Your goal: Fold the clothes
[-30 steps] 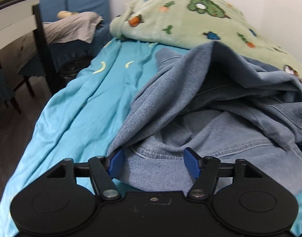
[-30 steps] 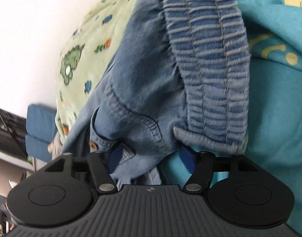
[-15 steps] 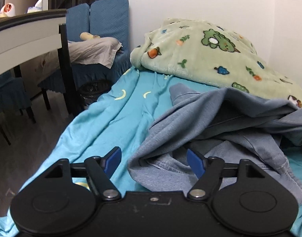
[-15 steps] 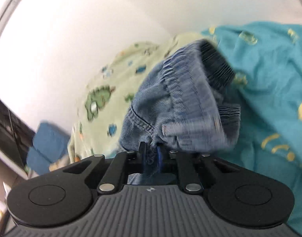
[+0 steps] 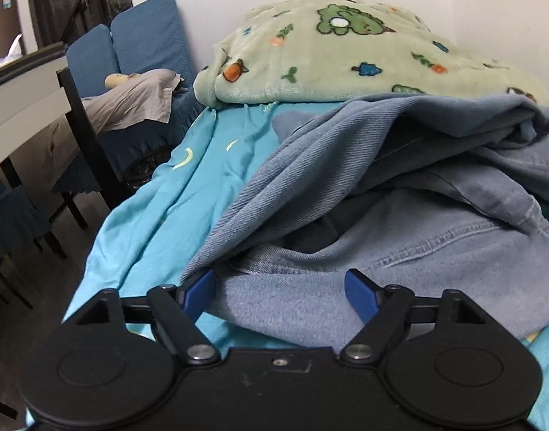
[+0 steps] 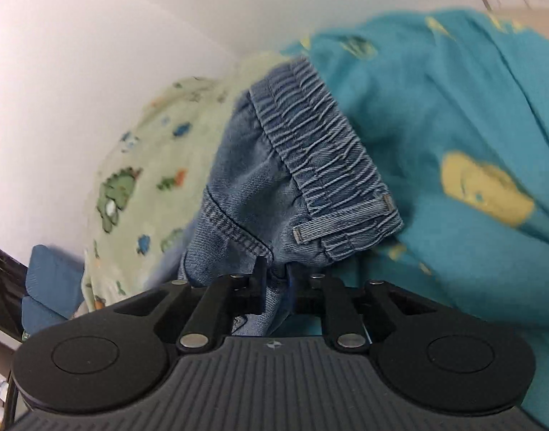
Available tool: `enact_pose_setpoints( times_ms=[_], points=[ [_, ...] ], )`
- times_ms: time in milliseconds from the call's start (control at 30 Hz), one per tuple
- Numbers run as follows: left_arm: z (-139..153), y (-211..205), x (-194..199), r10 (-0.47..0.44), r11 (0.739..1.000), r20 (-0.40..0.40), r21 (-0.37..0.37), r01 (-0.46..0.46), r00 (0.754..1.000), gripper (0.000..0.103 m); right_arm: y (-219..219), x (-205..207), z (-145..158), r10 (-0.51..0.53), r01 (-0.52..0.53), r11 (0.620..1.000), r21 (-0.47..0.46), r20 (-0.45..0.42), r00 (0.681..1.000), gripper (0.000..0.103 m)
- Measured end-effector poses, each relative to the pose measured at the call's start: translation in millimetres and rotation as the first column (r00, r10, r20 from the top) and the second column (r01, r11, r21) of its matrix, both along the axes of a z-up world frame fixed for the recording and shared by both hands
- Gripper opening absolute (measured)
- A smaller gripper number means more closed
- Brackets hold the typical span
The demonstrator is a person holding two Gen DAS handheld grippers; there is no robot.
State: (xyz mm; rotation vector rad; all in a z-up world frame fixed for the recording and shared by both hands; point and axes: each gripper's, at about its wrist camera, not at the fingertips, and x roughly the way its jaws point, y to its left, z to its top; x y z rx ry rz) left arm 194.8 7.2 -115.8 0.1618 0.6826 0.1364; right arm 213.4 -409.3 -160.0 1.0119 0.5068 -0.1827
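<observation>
Crumpled denim trousers point(image 5: 400, 251) lie on a turquoise bedsheet point(image 5: 159, 208). My left gripper point(image 5: 281, 291) is low over their near hem, its jaws opening wide. The hem lies between the blue fingertips point(image 5: 202, 287), and the pads do not press on it. In the right wrist view the trousers point(image 6: 260, 186) hang lifted, with the elastic waistband point(image 6: 328, 165) and a belt loop toward the camera. My right gripper point(image 6: 276, 276) pinches a fold of denim just below the waistband. Its jaws stand narrow and are easing apart, with the cloth still between them.
A green fleece blanket point(image 5: 328, 57) with cartoon prints is heaped at the head of the bed against the white wall. Left of the bed stand a dark-legged table point(image 5: 23, 107) and a blue chair point(image 5: 145, 36) with a grey cloth point(image 5: 130, 100) draped over it.
My right gripper has closed on the denim beside the waistband and lifted it off the sheet. The left gripper pulled back, then came forward to the hem again with wider jaws.
</observation>
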Motion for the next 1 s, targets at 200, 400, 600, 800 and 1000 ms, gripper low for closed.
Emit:
enact_pose_setpoints(
  times_ms=[200,400,600,800,1000],
  points=[
    [4,7,-1,0.055,0.997,0.017,-0.062,-0.054,0.998,0.077,7,-3,-8,0.042,-0.042,0.994,0.098,0.005,0.999,0.070],
    [-4,13,5,0.103,0.985,-0.006,-0.137,-0.103,0.995,0.077,13,2,-18,0.052,-0.055,0.983,0.176,0.024,0.998,0.070],
    [-2,13,6,0.120,0.979,0.004,-0.168,-0.117,0.993,0.078,16,-12,-19,0.018,-0.014,0.956,0.293,-0.012,1.000,0.073],
    [-13,18,10,0.125,0.970,-0.006,-0.211,-0.123,0.992,0.082,33,-4,-19,0.097,-0.084,0.946,0.313,-0.024,0.995,0.074],
    [-21,29,19,0.152,0.948,-0.011,-0.282,-0.149,0.988,0.081,40,17,-31,0.128,-0.121,0.975,0.186,-0.026,0.991,0.063]
  ],
)
